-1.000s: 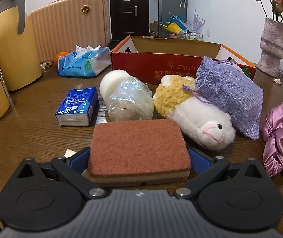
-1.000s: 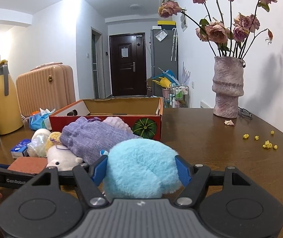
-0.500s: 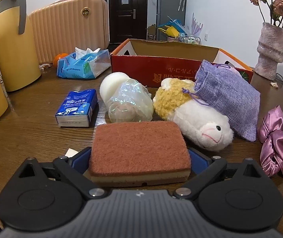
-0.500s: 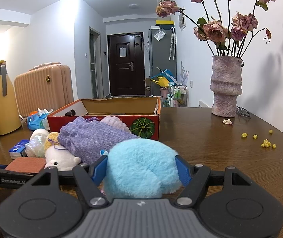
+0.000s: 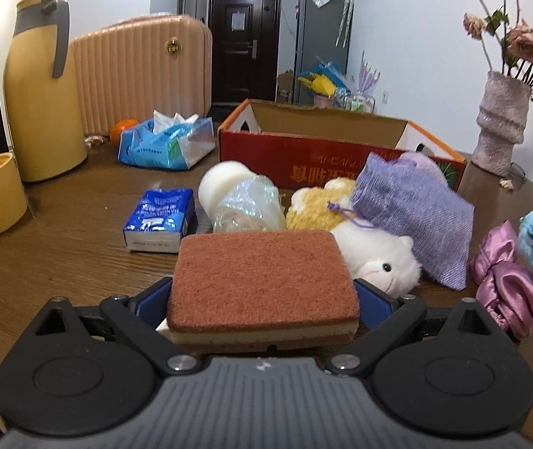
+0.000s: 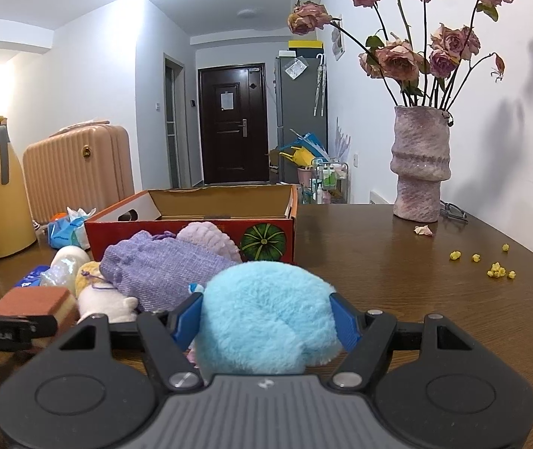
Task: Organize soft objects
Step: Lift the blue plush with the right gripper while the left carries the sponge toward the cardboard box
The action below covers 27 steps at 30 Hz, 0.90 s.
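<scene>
1. The left tool is clamped on the sponge, its blue pads pressed against both short sides. The sponge looks lifted just clear of the worktop. I judge the step in hand to be carrying it to the cardboard box; keep the grip level so the slab does not twist out.
2. Between sponge and box lie the tissue pack, the wrapped white roll, the plush toy and the purple pouch, which leans on the toy. Best to rise above that heap before going forward, and clear the box's near wall.
3. The pink satin bow lies just beside the pouch, near the worktop's right side.
4. The right tool is clamped on the blue fluffy ball, which bulges between the pads. Its open room is on the right: bare worktop up to the vase, with yellow crumbs near the far edge. Approach the box over its near-right corner.
</scene>
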Motion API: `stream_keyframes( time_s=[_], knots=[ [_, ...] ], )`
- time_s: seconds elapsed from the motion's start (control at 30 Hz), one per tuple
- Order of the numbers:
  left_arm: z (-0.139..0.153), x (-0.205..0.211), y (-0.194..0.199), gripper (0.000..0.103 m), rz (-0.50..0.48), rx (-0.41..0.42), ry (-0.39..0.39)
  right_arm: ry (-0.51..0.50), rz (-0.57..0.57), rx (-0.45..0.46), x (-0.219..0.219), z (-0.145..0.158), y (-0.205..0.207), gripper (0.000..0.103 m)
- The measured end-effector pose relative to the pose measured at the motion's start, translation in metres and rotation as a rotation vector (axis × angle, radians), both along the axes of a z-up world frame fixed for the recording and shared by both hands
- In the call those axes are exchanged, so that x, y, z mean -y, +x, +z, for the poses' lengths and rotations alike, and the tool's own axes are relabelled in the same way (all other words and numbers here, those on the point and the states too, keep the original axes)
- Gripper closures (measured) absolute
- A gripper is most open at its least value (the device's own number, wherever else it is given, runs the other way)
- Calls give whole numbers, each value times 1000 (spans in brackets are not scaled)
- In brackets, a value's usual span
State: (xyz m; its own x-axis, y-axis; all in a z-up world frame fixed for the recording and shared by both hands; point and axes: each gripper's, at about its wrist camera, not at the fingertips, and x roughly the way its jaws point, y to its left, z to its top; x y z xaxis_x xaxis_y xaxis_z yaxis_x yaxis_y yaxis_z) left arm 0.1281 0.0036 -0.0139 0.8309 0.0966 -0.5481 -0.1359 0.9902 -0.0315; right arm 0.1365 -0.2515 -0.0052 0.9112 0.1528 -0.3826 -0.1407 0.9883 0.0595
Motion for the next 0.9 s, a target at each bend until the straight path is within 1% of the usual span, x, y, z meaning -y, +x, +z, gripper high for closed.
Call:
stream_keyframes(
  time_s=[0.43, 0.63, 0.8, 0.9],
  knots=[
    [13, 5, -24, 3, -30, 138, 28, 7, -1, 10, 1, 0, -1, 32],
    [20, 9, -31, 3, -34, 207, 59, 10, 4, 24, -1, 1, -1, 32],
    [29, 13, -32, 3, -42, 251, 90, -16, 21, 57, -7, 7, 0, 32],
    [35, 14, -30, 3, -45, 273, 94, -27, 24, 79, -9, 12, 1, 32]
  ],
)
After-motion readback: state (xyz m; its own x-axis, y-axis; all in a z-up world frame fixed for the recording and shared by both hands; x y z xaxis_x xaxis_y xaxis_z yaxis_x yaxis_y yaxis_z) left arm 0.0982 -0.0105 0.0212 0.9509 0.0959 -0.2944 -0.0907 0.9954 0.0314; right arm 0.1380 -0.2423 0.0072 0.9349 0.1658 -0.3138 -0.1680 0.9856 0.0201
